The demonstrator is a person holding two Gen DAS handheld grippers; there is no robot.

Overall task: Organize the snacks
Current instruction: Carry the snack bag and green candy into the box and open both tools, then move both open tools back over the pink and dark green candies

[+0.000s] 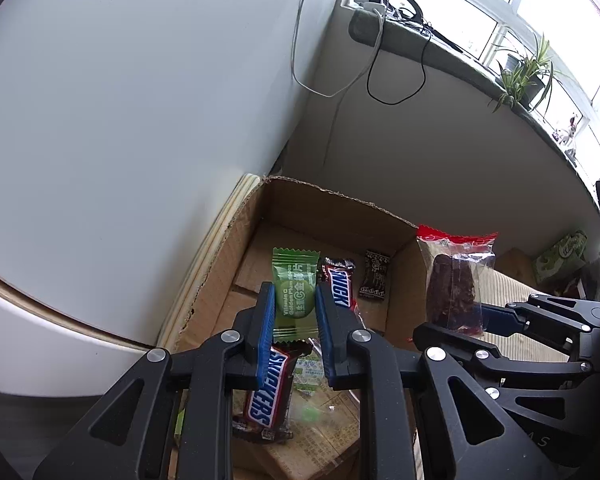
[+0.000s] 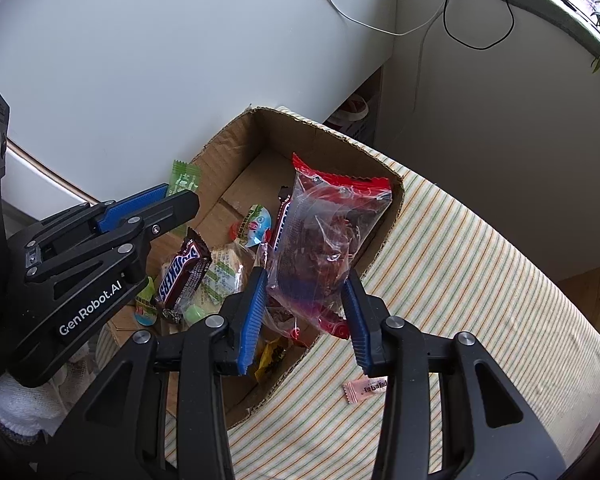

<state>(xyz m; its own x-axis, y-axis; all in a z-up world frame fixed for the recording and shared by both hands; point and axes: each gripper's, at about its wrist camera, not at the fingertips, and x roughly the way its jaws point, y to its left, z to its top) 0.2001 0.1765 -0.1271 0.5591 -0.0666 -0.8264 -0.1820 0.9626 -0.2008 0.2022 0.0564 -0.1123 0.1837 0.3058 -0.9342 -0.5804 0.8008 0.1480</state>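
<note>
Holding 1 snack each: left gripper (image 1: 295,322) clamps green candy (image 1: 293,294), right gripper (image 2: 306,314) clamps red-topped pack (image 2: 324,240); 2 Snickers bars (image 2: 182,276) in box (image 2: 396,196).

Both wrist views: box (image 1: 332,208) below, close

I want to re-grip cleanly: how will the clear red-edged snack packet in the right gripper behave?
The clear packet looks crinkly and glossy, so probably slippery. Its dark filling seems to sit low, so the empty top may flop. Held by the right gripper, it probably weighs little.
</note>
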